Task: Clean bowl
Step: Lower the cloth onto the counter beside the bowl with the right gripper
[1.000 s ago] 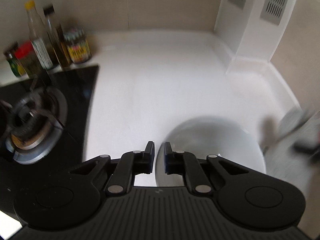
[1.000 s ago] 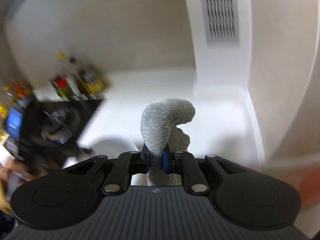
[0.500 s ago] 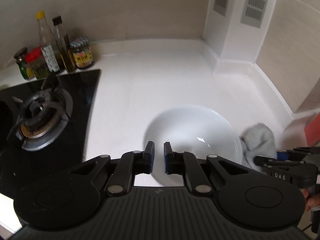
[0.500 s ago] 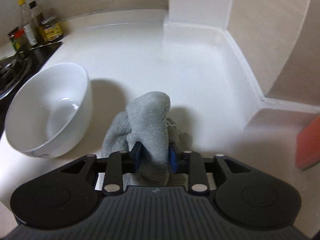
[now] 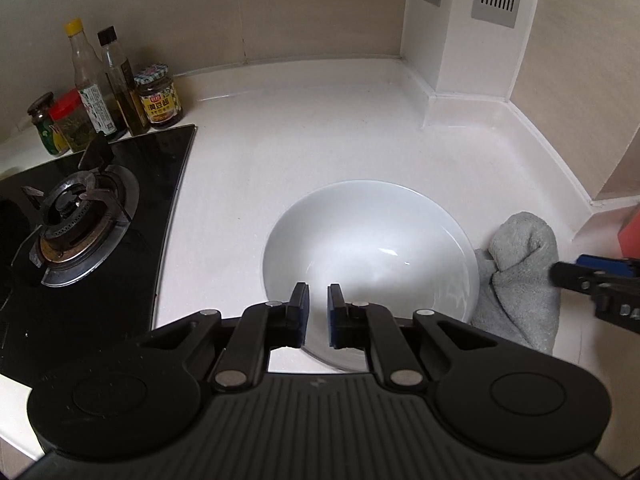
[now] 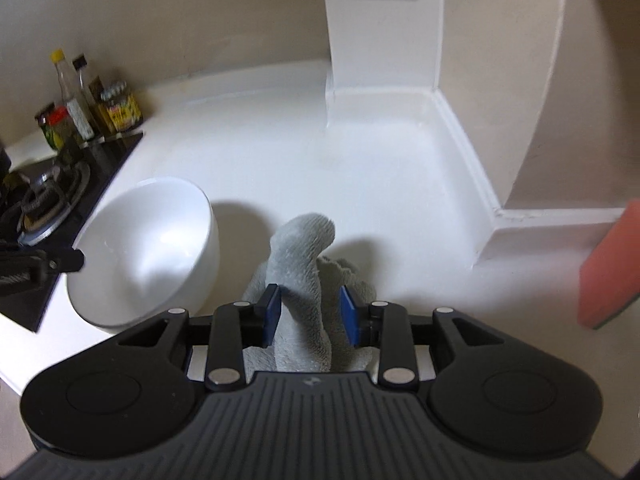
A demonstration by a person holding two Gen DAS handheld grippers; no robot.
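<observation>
A white bowl (image 5: 372, 248) stands upright on the white counter, also in the right wrist view (image 6: 148, 248). A grey cloth (image 5: 520, 276) lies crumpled on the counter just right of the bowl. My left gripper (image 5: 318, 308) hovers over the bowl's near rim, jaws nearly closed, holding nothing. My right gripper (image 6: 310, 312) is open, its blue pads either side of the cloth (image 6: 308, 264) with gaps showing. Its tip shows in the left wrist view (image 5: 588, 276).
A black gas hob with a burner (image 5: 72, 216) lies left of the bowl. Several bottles and jars (image 5: 116, 96) stand at the back left. A white column with vents (image 5: 468, 32) rises at the back right. An orange sponge (image 6: 612, 268) sits at the right.
My right gripper lowered the cloth onto the counter beside the bowl and opened its jaws, letting go. My left gripper stayed over the bowl's near rim.
</observation>
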